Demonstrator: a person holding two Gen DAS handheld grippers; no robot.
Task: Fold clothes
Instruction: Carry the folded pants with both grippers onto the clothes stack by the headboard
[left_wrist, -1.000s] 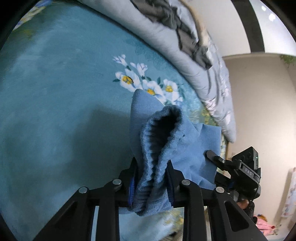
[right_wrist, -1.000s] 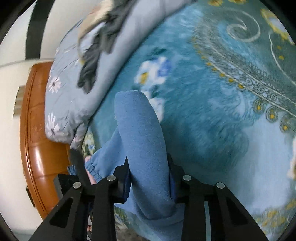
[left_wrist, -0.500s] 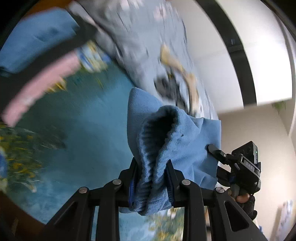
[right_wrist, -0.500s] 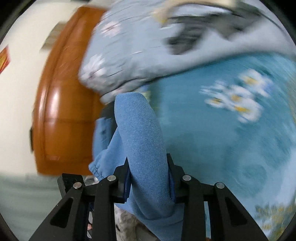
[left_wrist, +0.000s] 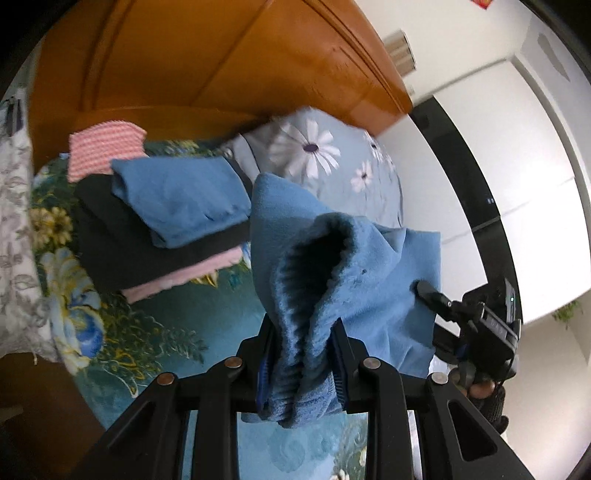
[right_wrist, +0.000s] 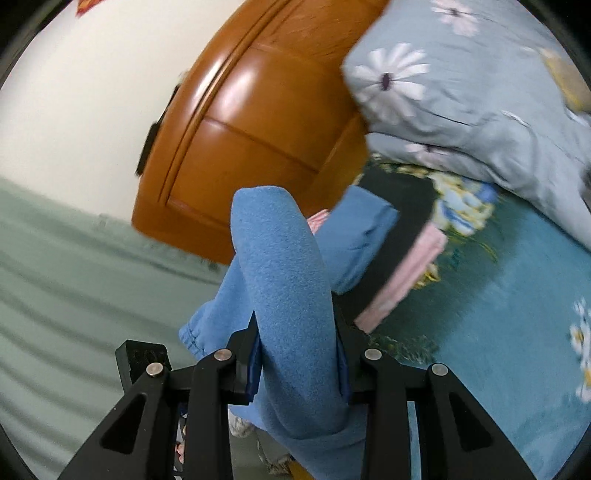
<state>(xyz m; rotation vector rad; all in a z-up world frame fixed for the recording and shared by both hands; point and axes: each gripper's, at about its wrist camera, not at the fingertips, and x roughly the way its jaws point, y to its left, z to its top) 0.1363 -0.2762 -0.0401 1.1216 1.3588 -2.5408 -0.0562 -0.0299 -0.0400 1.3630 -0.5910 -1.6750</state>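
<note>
A folded blue fleece garment (left_wrist: 332, 266) is held in the air between both grippers. My left gripper (left_wrist: 303, 365) is shut on its ribbed edge. My right gripper (right_wrist: 299, 362) is shut on a thick fold of the same garment (right_wrist: 284, 280); it also shows at the right of the left wrist view (left_wrist: 480, 321). A stack of folded clothes (left_wrist: 177, 218) lies on the teal floral bedspread (left_wrist: 147, 339) near the headboard: blue piece on top, black and pink below. The stack shows in the right wrist view (right_wrist: 391, 258) just beyond the held garment.
An orange wooden headboard (left_wrist: 221, 59) stands behind the stack. A grey-blue daisy-print pillow (left_wrist: 325, 155) lies to its right, also in the right wrist view (right_wrist: 461, 92). A pink striped cloth (left_wrist: 103, 147) sits behind the stack. A grey patterned fabric (left_wrist: 14, 221) hangs at far left.
Both grippers have swung with the blue garment away from the middle of the bed toward the headboard. The stack of folded clothes and the headboard have come into view.
</note>
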